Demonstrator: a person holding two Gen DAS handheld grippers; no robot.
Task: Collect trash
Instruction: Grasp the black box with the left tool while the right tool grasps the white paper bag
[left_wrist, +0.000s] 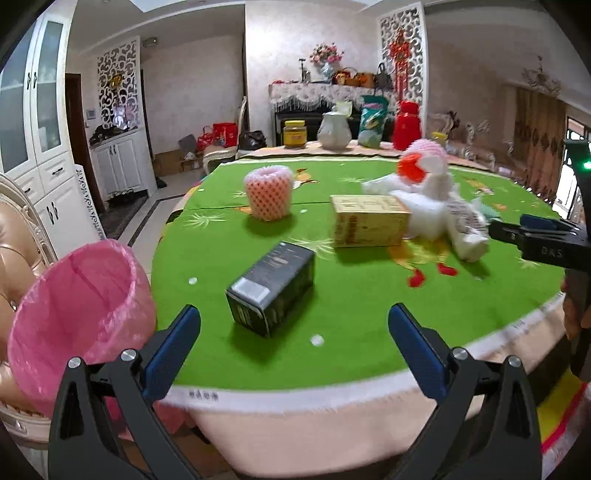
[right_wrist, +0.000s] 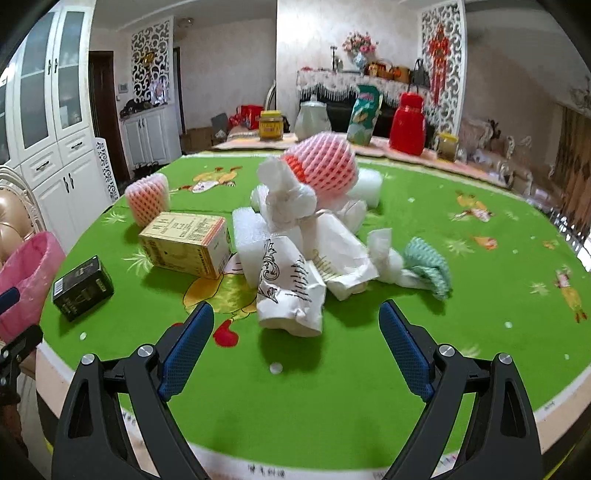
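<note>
On green table (right_wrist: 480, 295) | both tongs (left_wrist: 293, 325) (right_wrist: 295, 321) agape, empty | black box (left_wrist: 271, 288) label illegible

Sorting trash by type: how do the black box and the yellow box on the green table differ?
The black cardboard box is dark, smaller and lies nearest the pink-lined bin. The yellow cardboard box is pale with printed text, larger and lies against the white wrapping pile. Both are closed, rectangular and untouched.
</note>
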